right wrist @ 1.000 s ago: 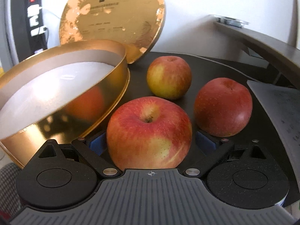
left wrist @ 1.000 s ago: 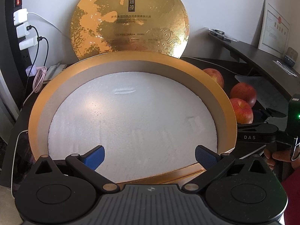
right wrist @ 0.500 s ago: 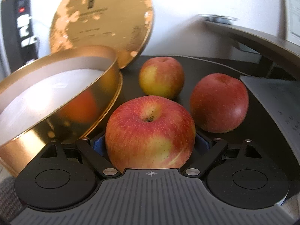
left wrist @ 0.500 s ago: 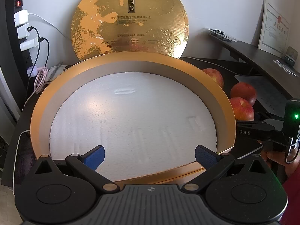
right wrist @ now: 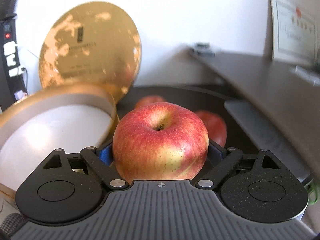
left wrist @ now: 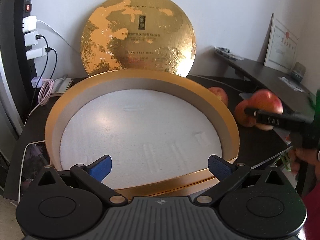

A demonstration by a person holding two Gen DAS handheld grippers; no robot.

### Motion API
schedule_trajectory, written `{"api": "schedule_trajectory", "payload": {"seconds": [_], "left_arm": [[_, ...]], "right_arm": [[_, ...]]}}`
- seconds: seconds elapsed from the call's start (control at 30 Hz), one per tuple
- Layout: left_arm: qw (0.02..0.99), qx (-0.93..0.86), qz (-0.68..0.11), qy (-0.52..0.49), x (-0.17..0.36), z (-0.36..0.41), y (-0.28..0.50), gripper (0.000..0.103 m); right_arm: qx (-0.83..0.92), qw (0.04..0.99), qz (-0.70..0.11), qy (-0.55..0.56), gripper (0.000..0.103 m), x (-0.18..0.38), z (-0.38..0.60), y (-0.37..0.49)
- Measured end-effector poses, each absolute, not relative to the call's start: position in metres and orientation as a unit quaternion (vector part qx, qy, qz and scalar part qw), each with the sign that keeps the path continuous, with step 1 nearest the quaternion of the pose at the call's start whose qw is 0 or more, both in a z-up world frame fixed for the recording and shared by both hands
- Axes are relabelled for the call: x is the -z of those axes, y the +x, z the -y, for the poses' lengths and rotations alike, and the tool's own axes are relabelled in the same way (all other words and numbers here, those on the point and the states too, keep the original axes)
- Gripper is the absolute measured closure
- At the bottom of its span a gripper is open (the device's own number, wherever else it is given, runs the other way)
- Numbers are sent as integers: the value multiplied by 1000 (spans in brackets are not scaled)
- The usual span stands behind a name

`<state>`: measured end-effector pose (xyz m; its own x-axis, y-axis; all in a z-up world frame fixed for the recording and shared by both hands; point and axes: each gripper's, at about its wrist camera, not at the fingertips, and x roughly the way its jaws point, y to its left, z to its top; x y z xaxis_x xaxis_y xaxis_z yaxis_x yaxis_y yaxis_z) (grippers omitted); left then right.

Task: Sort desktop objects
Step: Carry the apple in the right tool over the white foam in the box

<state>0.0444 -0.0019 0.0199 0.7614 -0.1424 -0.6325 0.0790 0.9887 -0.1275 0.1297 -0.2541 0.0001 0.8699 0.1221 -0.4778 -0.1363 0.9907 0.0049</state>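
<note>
Gold tin [left wrist: 233, 132], only white foam [left wrist: 138, 132] inside.

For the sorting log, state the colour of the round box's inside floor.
White, a foam-like liner inside the round gold box; the left wrist view shows it best.

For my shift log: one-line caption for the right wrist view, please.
Right tongs shut on a red-yellow apple, gold round box at left, two more apples behind.
</note>
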Motion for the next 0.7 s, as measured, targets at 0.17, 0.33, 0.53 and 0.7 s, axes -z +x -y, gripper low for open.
{"api": "schedule_trajectory", "payload": {"seconds": [0.17, 0.33, 0.53, 0.7], "left_arm": [[940, 61, -330, -58, -21, -17, 29, 1], [942, 54, -325, -69, -17, -46, 16, 1], [941, 38, -325, -85, -9, -77, 12, 1], [946, 58, -315, -59, -5, -82, 8, 1]], "right_arm": [[-104, 970, -215, -37, 13, -44, 204, 128], [-140, 965, -218, -43, 13, -65, 143, 146], [-168, 951, -252, -65, 13, -59, 72, 175], [-184, 935, -284, -105, 13, -38, 23, 192]]}}
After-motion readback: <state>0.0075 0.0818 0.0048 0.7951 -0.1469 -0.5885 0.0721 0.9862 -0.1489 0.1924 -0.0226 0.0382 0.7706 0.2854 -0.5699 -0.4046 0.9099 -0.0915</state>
